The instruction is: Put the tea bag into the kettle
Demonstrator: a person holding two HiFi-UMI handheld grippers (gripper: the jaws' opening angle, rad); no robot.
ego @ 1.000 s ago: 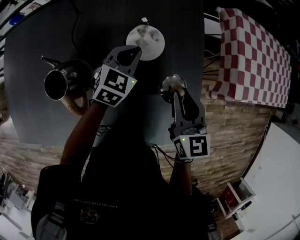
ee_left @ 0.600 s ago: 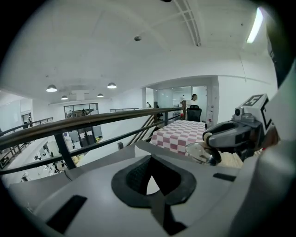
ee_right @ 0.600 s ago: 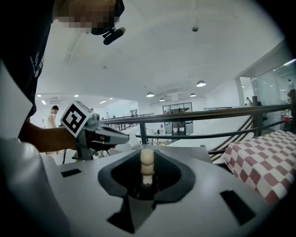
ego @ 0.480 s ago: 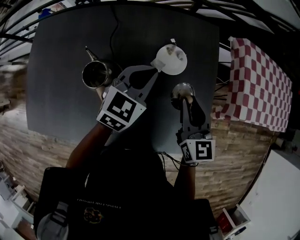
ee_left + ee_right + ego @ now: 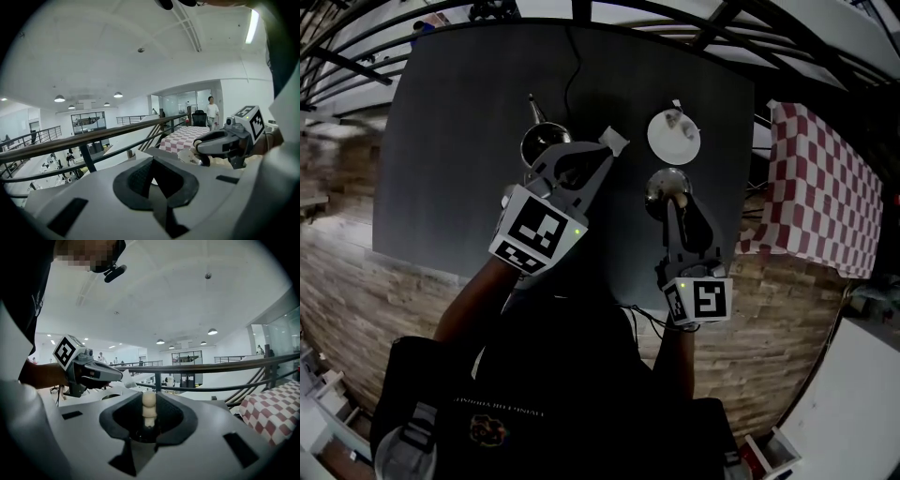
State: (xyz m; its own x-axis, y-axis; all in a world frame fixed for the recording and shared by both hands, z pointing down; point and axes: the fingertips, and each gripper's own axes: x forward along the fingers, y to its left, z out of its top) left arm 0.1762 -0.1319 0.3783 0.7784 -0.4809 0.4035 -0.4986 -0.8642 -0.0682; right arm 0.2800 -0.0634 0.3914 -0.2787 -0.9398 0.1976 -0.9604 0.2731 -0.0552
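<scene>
The steel kettle point(image 5: 542, 142) stands open-topped on the dark table point(image 5: 450, 141), its spout pointing to the far side. My left gripper point(image 5: 607, 150) hovers just right of the kettle's mouth, shut on a small white tea bag point(image 5: 617, 142). In the left gripper view the jaws point(image 5: 151, 165) are closed and hide the bag. My right gripper point(image 5: 675, 199) is shut on the knob point(image 5: 149, 401) of the kettle lid point(image 5: 662, 186) and holds it above the table, right of the kettle. A white plate point(image 5: 674, 136) with another tea bag lies behind the lid.
A black cable point(image 5: 572, 66) runs from the table's far edge toward the kettle. A red-and-white checked cloth point(image 5: 825, 187) covers a table at the right. Dark railings point(image 5: 694, 23) run beyond the far edge. Wood flooring point(image 5: 356, 262) surrounds the table.
My left gripper has left the plate and moved left toward the kettle's mouth with the tea bag in its tips. Both grippers have risen; the right still holds the lid.
</scene>
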